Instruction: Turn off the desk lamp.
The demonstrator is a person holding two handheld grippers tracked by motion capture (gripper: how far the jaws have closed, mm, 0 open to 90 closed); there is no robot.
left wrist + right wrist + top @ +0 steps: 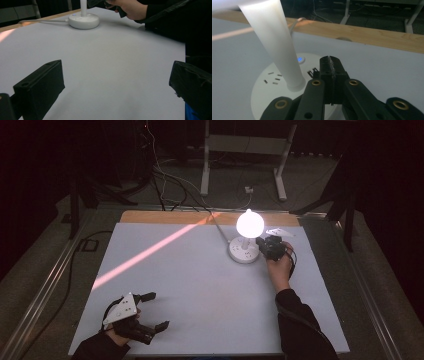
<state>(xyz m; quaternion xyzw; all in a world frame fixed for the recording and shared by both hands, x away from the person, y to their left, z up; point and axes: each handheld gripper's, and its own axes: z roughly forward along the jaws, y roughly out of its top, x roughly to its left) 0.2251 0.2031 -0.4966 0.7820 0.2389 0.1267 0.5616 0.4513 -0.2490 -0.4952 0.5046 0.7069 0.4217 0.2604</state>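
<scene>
White and glowing, the lamp (246,240) stands on the far right part of the grey table (200,285), its bulb lit above a slim stem and a round base (269,85) that carries a small blue-lit button (299,59) and a few slots. The work in hand looks like pressing a control on that base with the right tool (331,65), and the risk lies in how near everything sits: the tool's tip hovers over the base just beside the stem (274,42), so a sideways drift could knock the stem and tip or slide the light lamp across the smooth table. Pushing down off-centre near the rim of the base could also rock it, and the cable (42,21) trailing off the far edge could drag it askew if the base shifts. A blunt closed tip may miss so small a button or land on the slots instead. The right tool has its jaws pressed fully together with nothing between them; whether the tip touches the base cannot be told. The left tool (150,312) rests low near the table's near left corner, well apart from the lamp, its jaws spread wide and empty over bare table.
</scene>
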